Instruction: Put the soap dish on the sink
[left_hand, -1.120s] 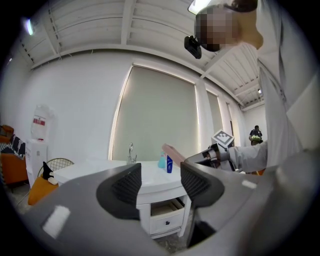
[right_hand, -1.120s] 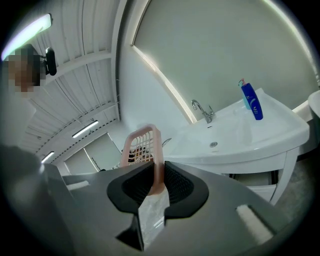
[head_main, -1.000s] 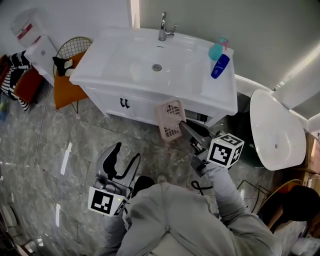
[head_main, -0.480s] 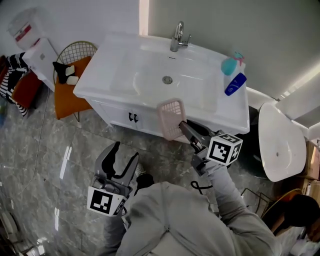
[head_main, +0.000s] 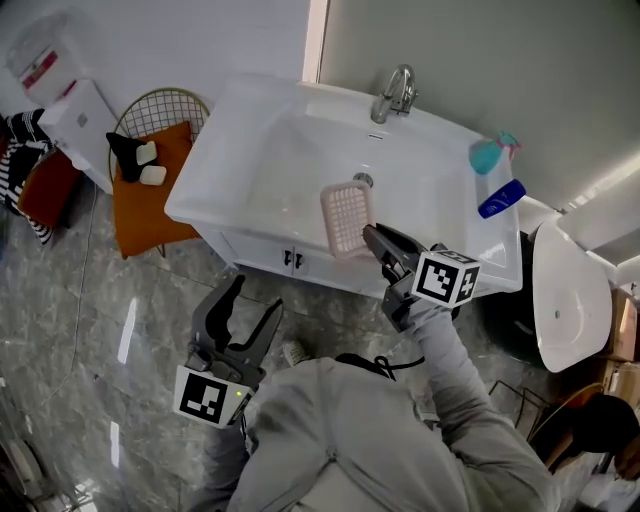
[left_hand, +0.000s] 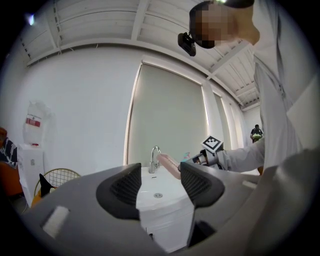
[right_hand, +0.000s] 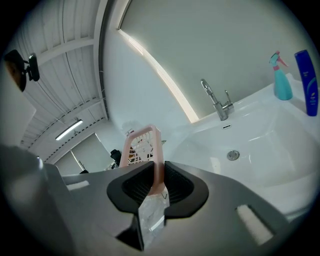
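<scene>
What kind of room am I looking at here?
It looks like a bathroom, possibly a mock-up: a white sink with a faucet, a teal spray bottle and a blue bottle on its rim, over a marble-look floor.

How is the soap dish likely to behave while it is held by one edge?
The soap dish is probably stiff: held at one edge by the right gripper, it stands out without sagging. Its open lattice suggests it is light. The thin rim might pivot in the jaws.
</scene>
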